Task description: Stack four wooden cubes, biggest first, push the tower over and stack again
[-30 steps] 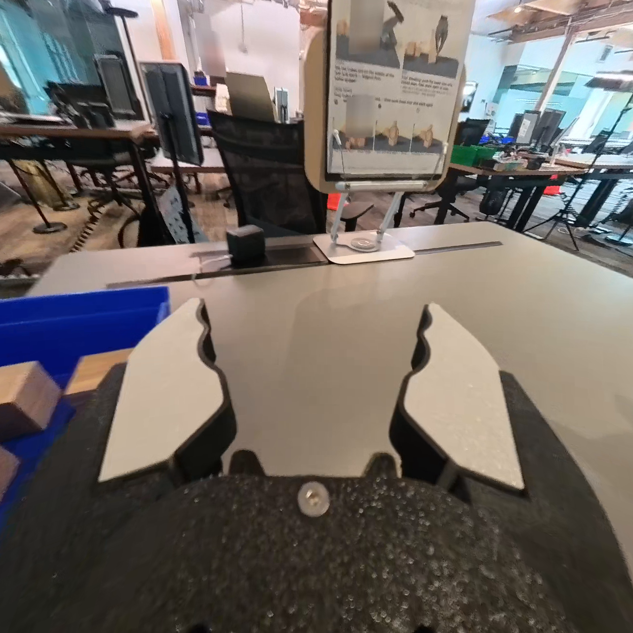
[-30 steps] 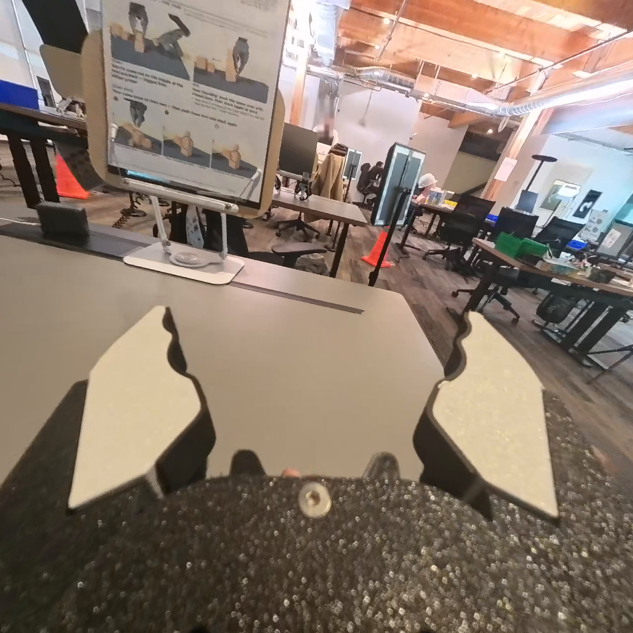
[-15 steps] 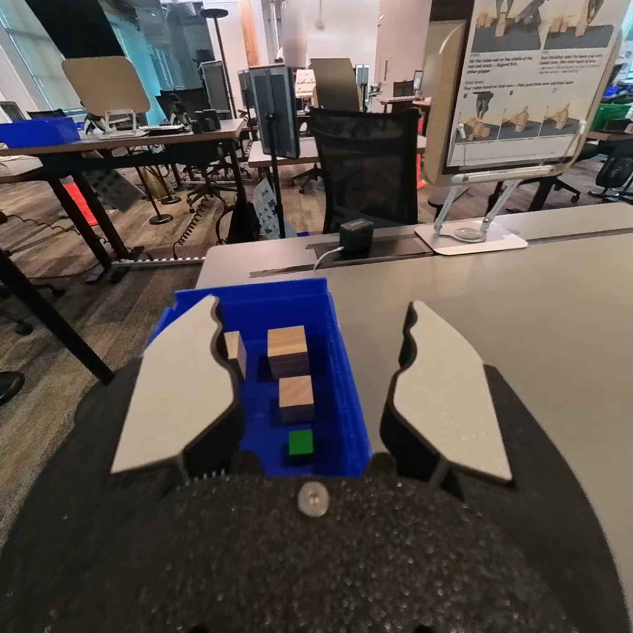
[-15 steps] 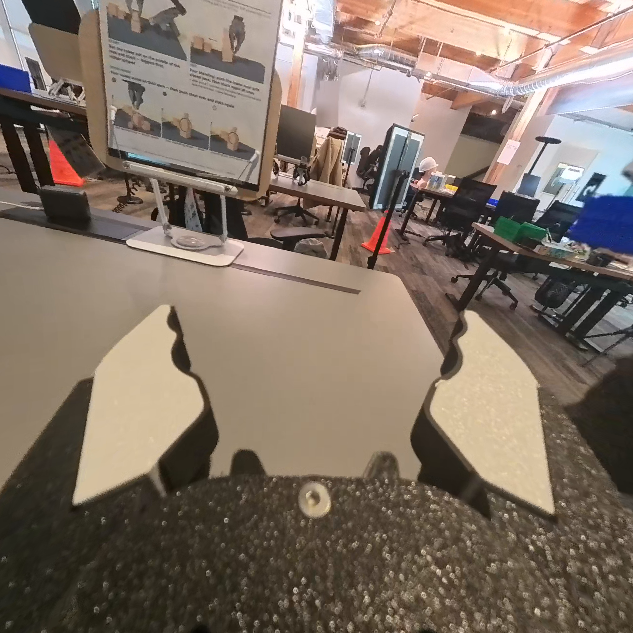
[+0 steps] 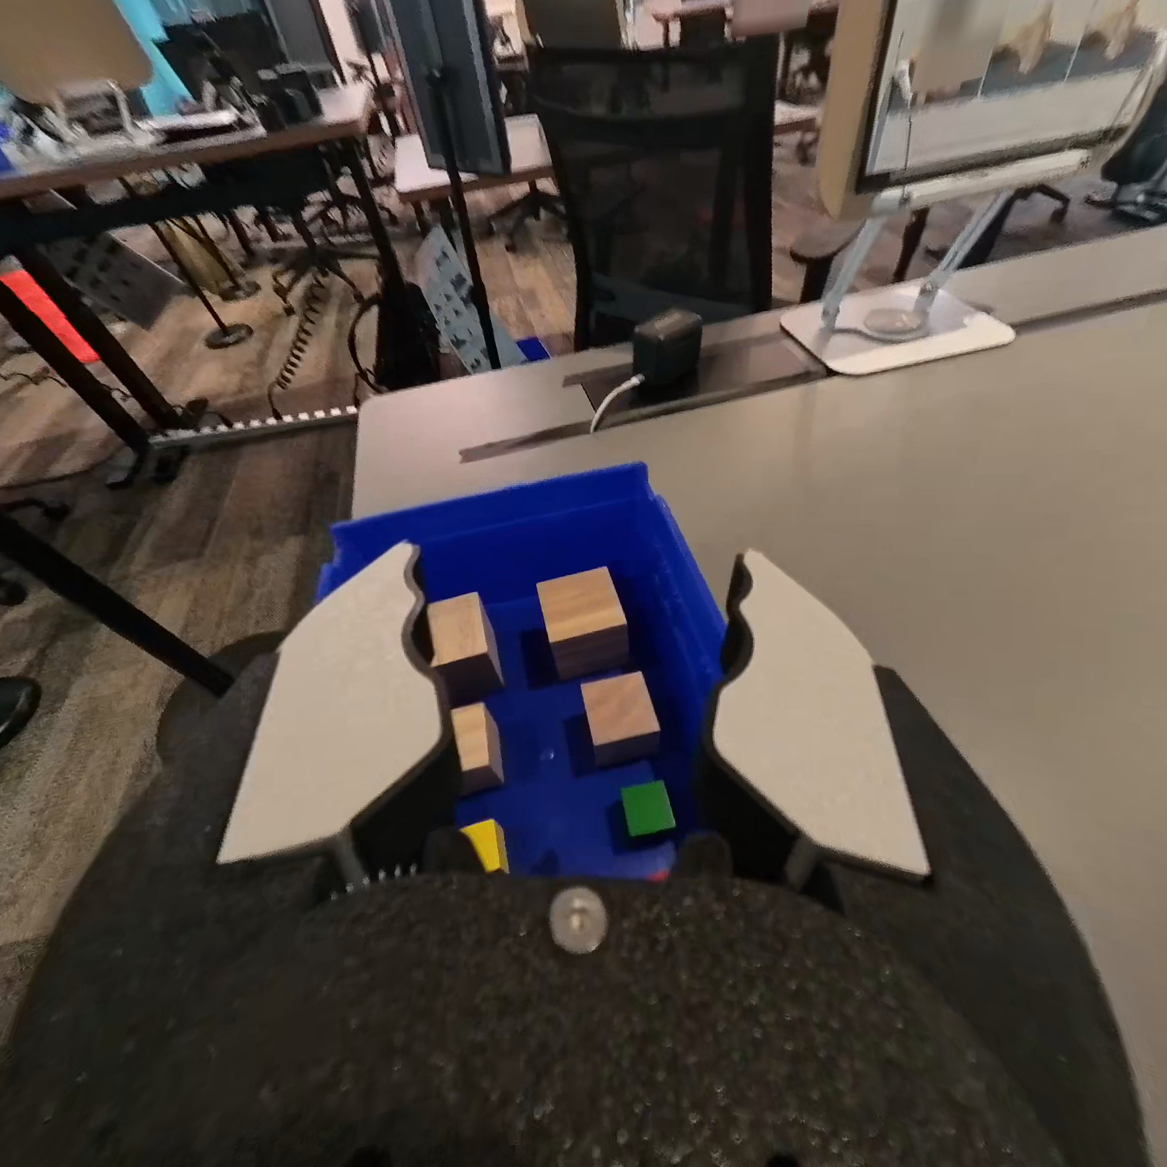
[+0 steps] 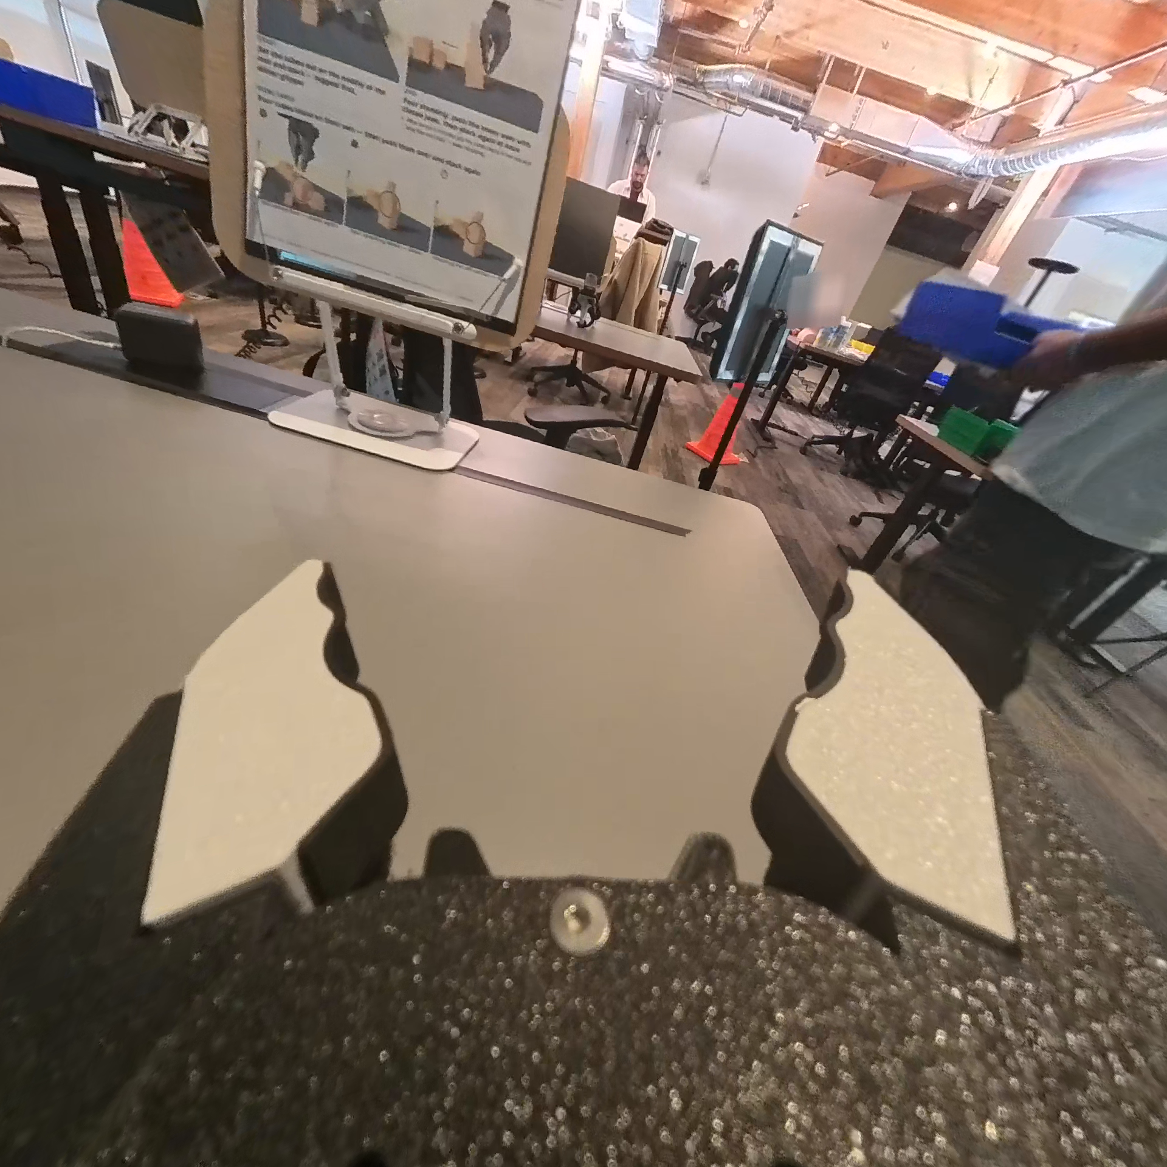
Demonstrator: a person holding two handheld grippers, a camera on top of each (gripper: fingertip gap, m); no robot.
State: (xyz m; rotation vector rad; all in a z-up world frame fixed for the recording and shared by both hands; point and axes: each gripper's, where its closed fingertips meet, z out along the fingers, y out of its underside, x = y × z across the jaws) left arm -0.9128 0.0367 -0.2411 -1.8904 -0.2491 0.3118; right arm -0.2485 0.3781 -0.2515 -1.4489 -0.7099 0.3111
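My left gripper (image 5: pixel 571 638) hangs with fingers apart over the blue bin (image 5: pixel 537 511) at the counter's (image 5: pixel 947 505) left edge; a second ago it faced bare counter. The bin holds four wooden cubes (image 5: pixel 582 616), one green (image 5: pixel 646 807), one yellow (image 5: pixel 485 843). My right gripper (image 6: pixel 584 638), fingers spread, faces open counter near its right edge.

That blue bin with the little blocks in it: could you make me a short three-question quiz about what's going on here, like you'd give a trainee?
1. True or false: the left gripper is shut on a cube.
2. How many wooden cubes lie in the blue bin?
3. Which small coloured cube lies nearest the bin's right wall? A green B yellow C neither

Key:
1. False; it hangs open above the bin.
2. Four; the largest wooden cube sits farthest back.
3. A, the green cube; the yellow cube is at the left.
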